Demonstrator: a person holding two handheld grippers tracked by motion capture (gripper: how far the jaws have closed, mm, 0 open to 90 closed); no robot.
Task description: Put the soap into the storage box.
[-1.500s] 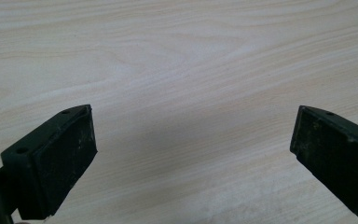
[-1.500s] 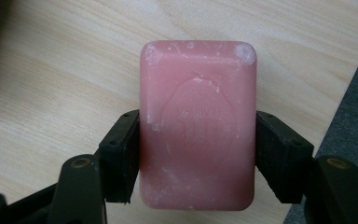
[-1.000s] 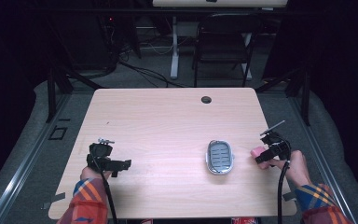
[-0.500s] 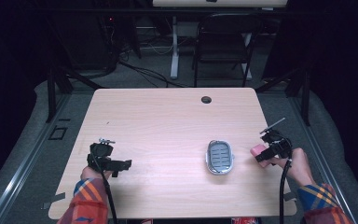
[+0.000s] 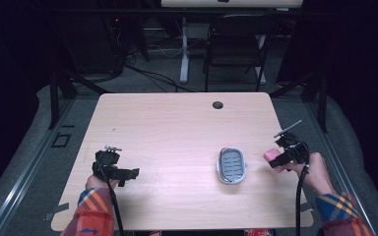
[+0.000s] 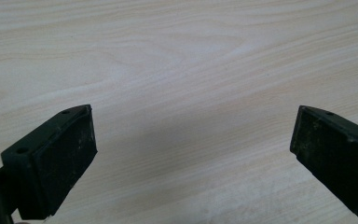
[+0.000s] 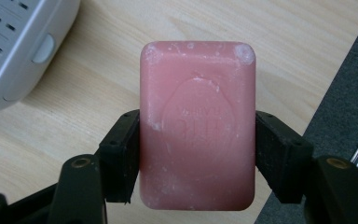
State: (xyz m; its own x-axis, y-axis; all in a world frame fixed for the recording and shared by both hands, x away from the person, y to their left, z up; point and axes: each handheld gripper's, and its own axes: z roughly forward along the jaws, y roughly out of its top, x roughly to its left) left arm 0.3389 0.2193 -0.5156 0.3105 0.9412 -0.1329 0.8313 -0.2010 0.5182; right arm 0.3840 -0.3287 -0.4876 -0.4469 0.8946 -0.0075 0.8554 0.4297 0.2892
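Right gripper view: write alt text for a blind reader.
A pink rectangular soap bar is clamped at its sides by the right tool, above a light wooden table. A white slotted plastic soap dish sits upper left.

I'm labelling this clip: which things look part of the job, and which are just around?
Likely in the job:
pink soap bar, clamped in the right gripper
soap dish
left gripper, jaws apart

Just around:
table
chair
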